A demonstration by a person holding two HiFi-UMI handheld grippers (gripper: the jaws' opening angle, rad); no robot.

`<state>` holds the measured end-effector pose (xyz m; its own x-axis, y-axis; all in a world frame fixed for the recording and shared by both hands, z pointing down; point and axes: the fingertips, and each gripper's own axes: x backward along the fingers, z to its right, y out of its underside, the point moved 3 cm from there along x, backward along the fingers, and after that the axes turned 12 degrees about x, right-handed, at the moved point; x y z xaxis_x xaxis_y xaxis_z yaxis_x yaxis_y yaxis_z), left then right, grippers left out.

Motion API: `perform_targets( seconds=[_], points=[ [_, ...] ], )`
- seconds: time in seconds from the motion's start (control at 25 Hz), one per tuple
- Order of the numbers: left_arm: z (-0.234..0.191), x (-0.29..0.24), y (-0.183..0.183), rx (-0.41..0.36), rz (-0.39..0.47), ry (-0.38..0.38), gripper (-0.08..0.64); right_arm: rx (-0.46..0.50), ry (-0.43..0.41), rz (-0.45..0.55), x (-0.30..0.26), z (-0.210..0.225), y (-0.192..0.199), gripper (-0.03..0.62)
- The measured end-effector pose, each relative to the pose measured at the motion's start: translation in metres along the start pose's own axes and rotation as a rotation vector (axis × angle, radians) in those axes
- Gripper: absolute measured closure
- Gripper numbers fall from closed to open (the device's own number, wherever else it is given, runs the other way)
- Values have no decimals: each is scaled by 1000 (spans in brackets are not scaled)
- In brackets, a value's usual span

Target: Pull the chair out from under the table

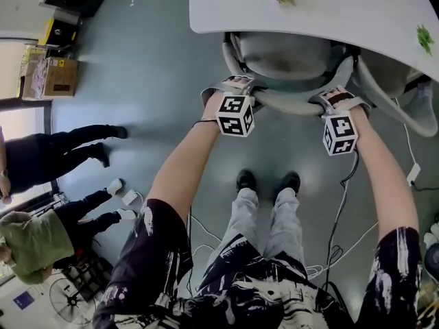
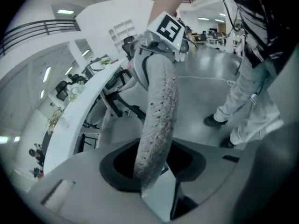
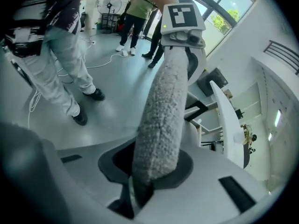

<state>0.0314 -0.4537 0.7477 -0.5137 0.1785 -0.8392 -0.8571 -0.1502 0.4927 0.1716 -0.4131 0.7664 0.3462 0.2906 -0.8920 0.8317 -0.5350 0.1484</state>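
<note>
In the head view we saw the left gripper point(image 1: 236, 88) and the right gripper point(image 1: 336, 100) on the backrest point(image 1: 288, 103) of the chair point(image 1: 288, 57), which stood tucked under the near edge of the table point(image 1: 315, 12). In the left gripper view its jaws were clamped on the backrest. In the right gripper view those jaws pinched it too.

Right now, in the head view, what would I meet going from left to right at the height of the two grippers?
cardboard box → left gripper, closed on the chair backrest → right gripper, closed on the same backrest → white adapter on the floor
</note>
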Motion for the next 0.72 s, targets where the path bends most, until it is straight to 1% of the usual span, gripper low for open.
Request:
perform_targets(
  seconds=[0.04, 0.12, 0.32, 0.48, 0.6, 0.72],
  points=[
    [1, -1, 0, -42, -15, 5, 420, -2, -15, 3, 0, 0, 0, 530],
    [4, -1, 0, -78, -22, 13, 433, -23, -34, 4, 0, 0, -1, 537],
    [6, 1, -1, -90, -26, 5, 442, -87, -63, -9, 1, 1, -1, 541],
    [18, 5, -2, -118, -40, 1, 453, -103, -75, -22, 4, -6, -9, 541],
    [31, 11, -3, -126, -43, 24, 462, -115, -89, -19, 8, -14, -19, 541],
    [52, 18, -4, -127, -46, 46, 465, -117, -106, -20, 14, -29, -33, 541]
  ],
)
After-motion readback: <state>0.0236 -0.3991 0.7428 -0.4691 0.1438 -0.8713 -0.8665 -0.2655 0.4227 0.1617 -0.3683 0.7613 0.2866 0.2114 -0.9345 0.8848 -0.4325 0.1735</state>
